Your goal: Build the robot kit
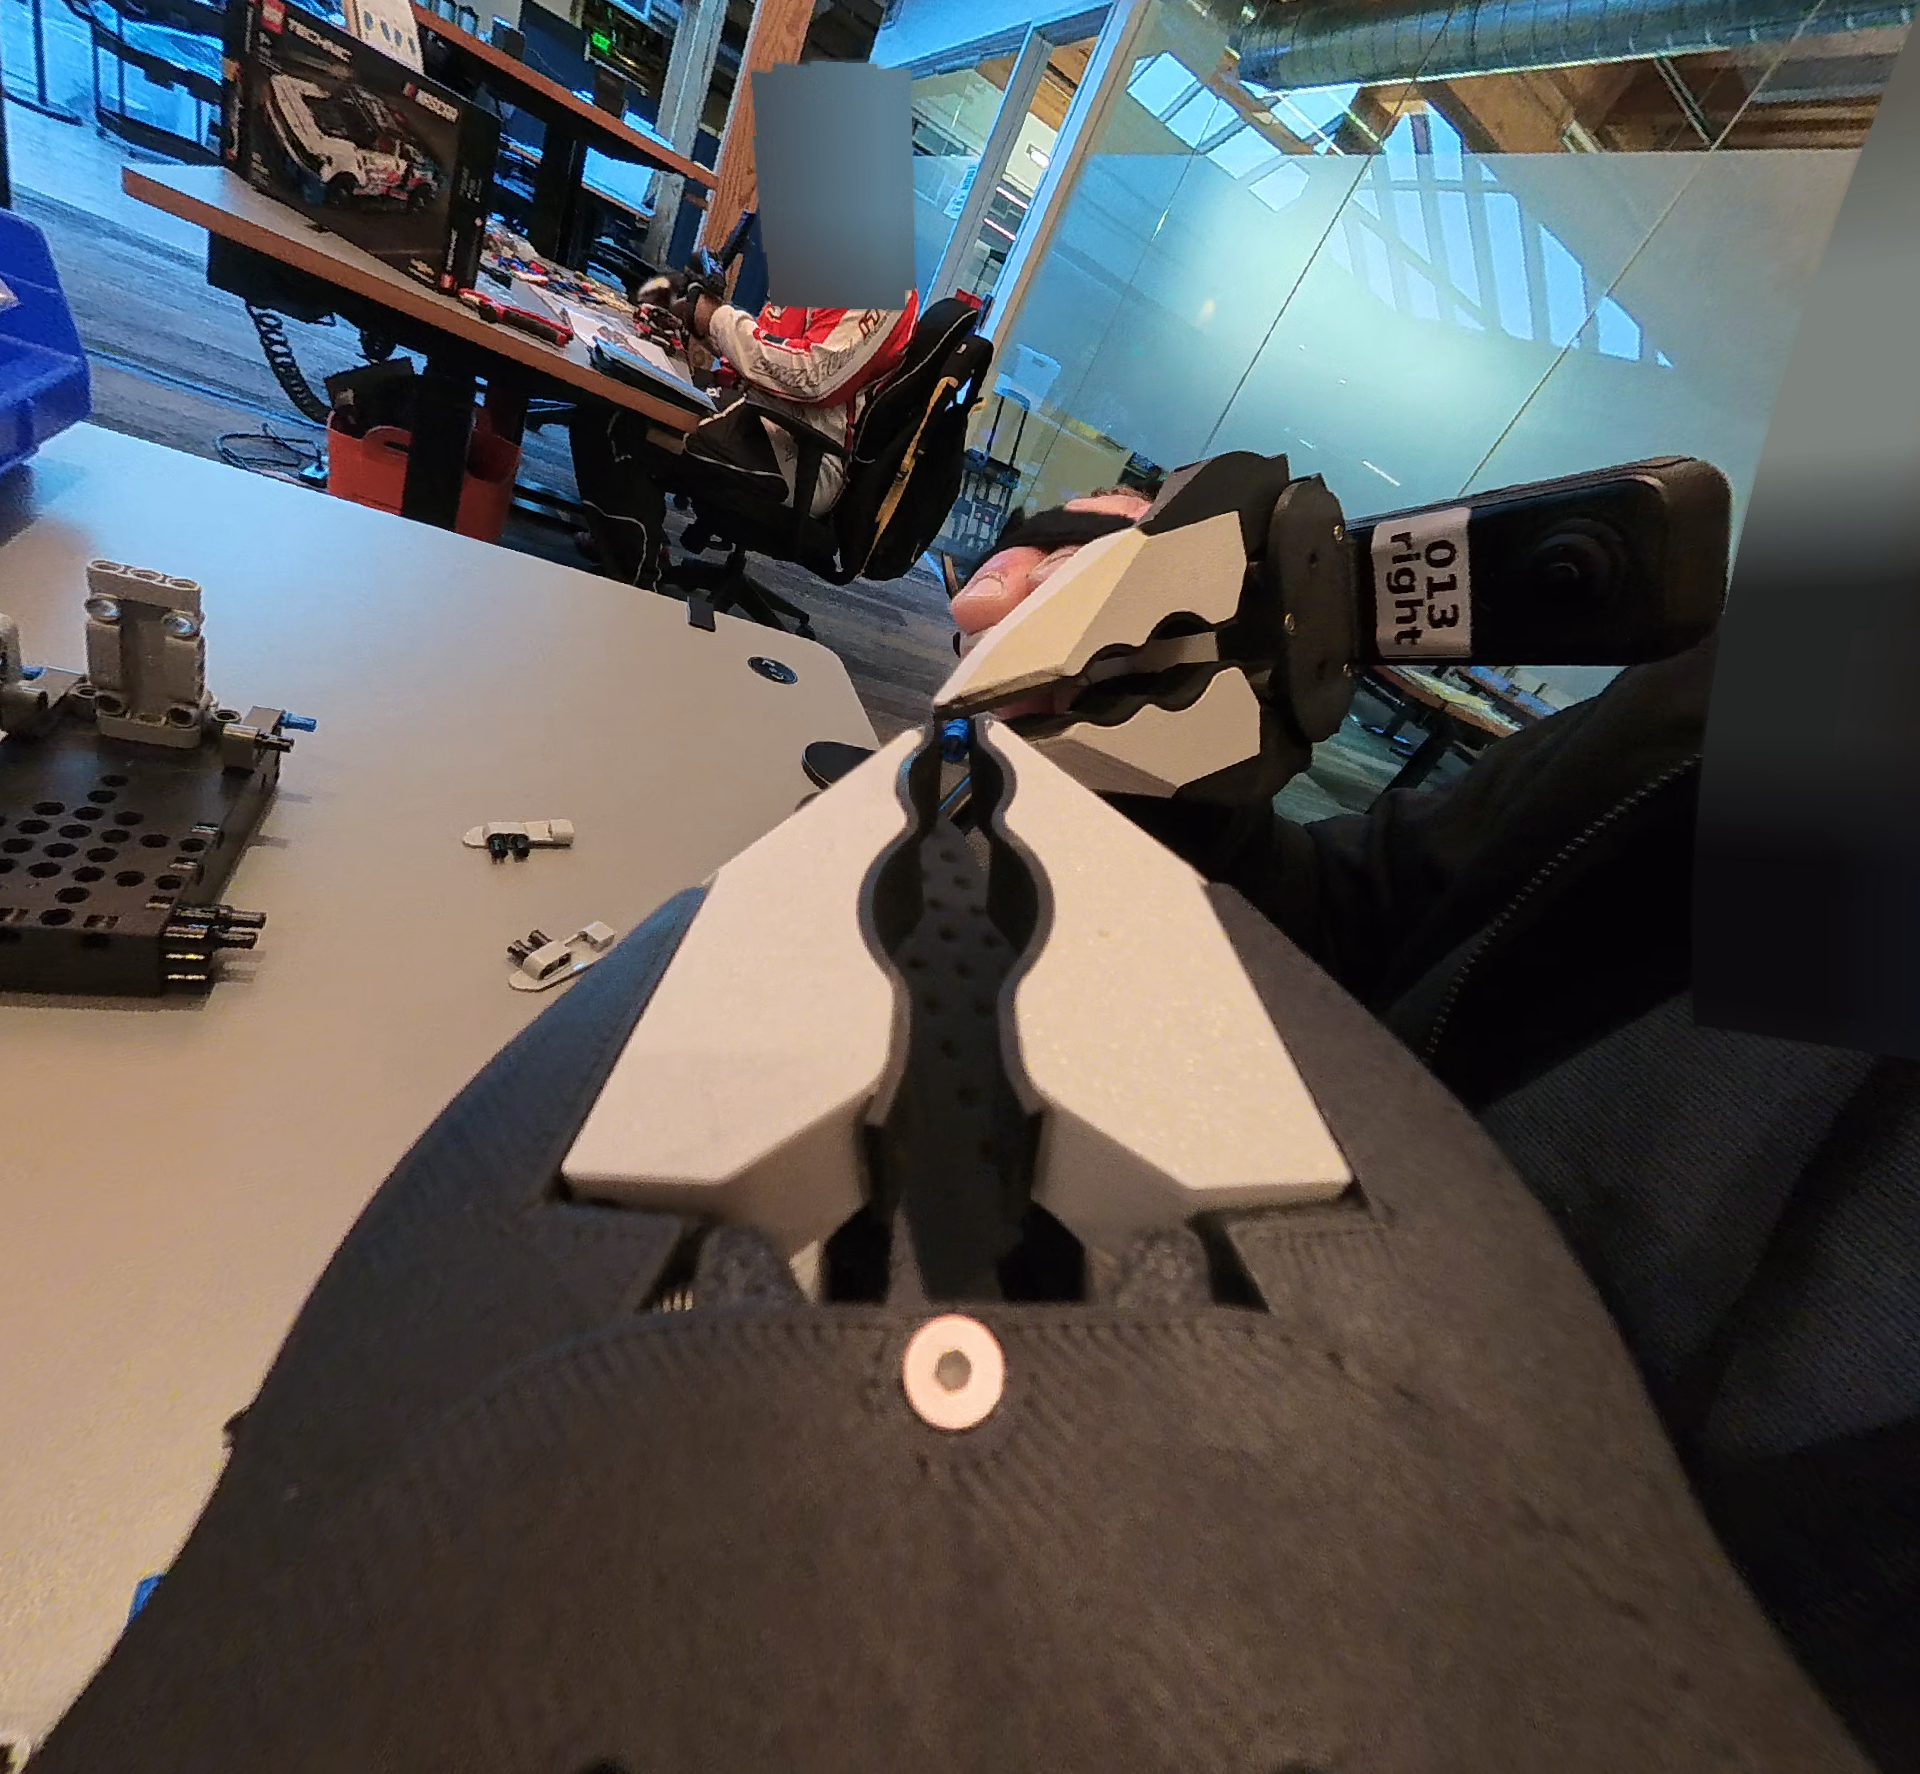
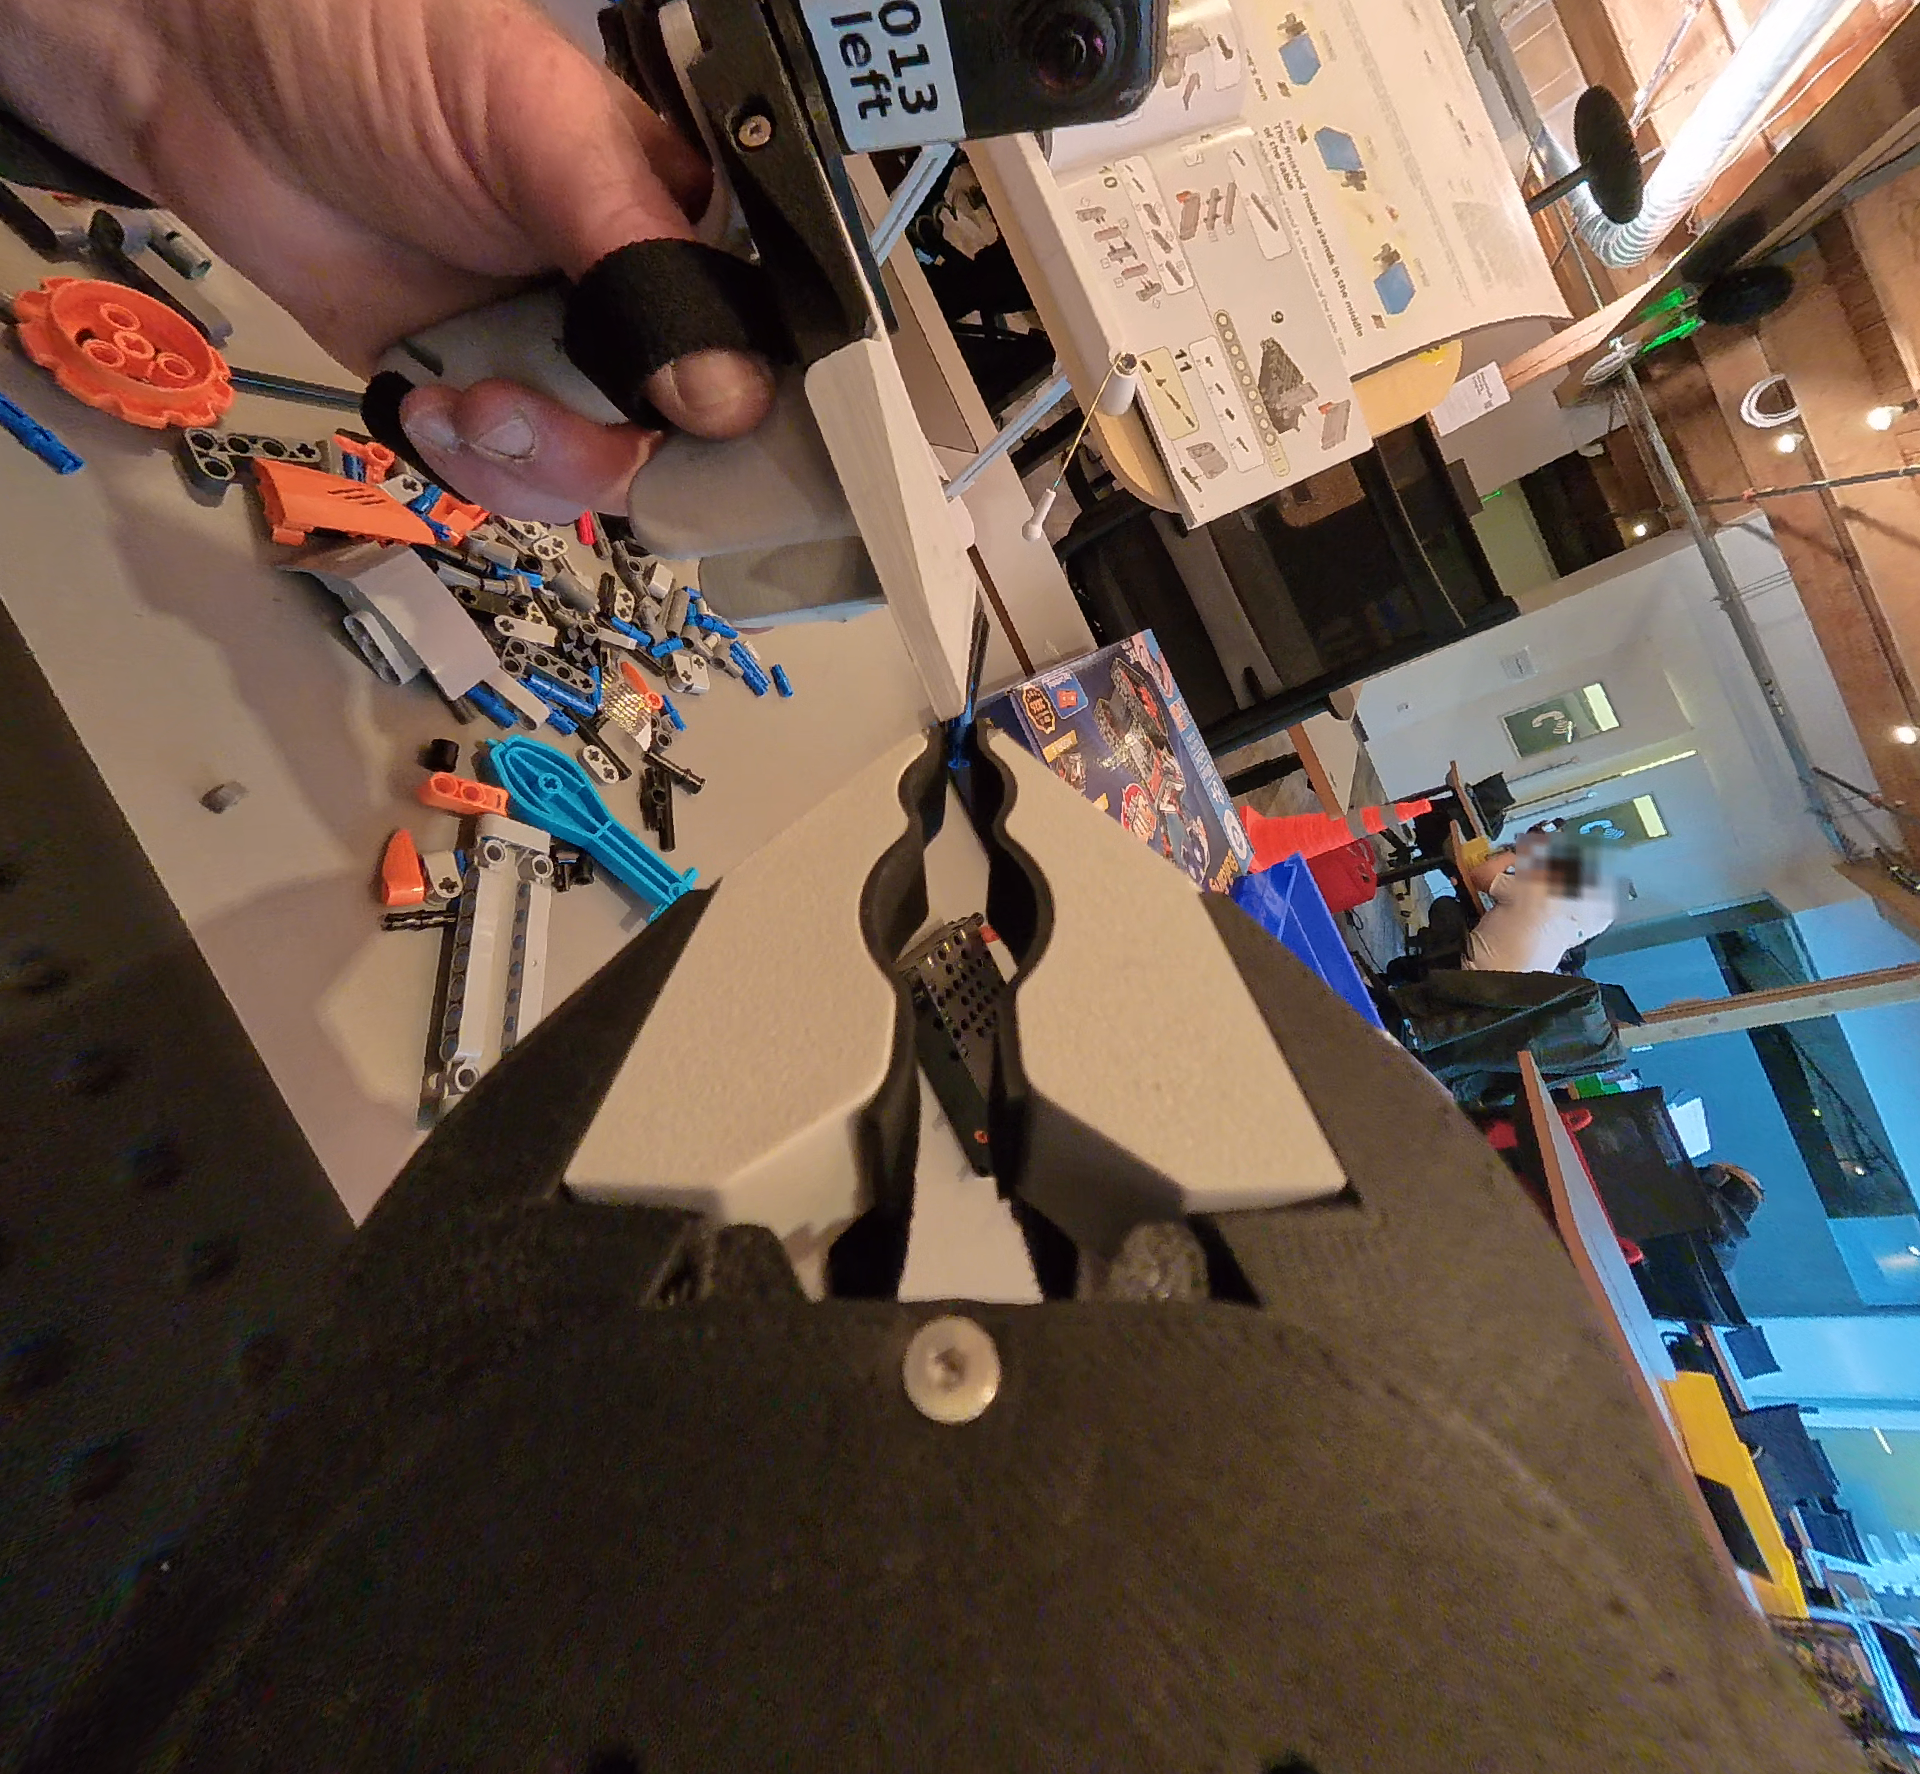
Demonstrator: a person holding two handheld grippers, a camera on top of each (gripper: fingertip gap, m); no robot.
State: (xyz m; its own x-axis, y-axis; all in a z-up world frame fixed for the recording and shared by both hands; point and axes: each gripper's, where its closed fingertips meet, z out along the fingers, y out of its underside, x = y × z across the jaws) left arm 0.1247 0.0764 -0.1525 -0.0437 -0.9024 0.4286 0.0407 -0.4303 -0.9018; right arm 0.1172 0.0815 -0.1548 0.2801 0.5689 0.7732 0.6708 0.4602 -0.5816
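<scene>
My left gripper [image 1: 955, 756] is shut on a thin black perforated beam [image 1: 951, 893] that runs along the gap between its fingers. A small blue pin [image 1: 954, 734] sticks out at the beam's far end. My right gripper [image 1: 951, 704] comes in from the right, and its tips meet the left gripper's tips at the pin. In the right wrist view my right gripper [image 2: 958, 750] is shut on the blue pin [image 2: 962, 739]. There the left gripper [image 2: 953, 708], held by a hand [image 2: 312, 124], points down onto it from above. Both grippers are raised above the table.
A black perforated base plate [image 1: 104, 851] carrying a grey assembly sits at the left on the grey table [image 1: 416, 685]. Two small grey parts [image 1: 517, 834] lie beside it. A pile of loose parts [image 2: 592, 623], an orange gear [image 2: 120, 353] and an open instruction booklet [image 2: 1299, 197] lie farther off. The tips of both grippers are at nearly the same place. Both grippers' tips are roughly 25 centimeters from the orange gear [image 2: 120, 353].
</scene>
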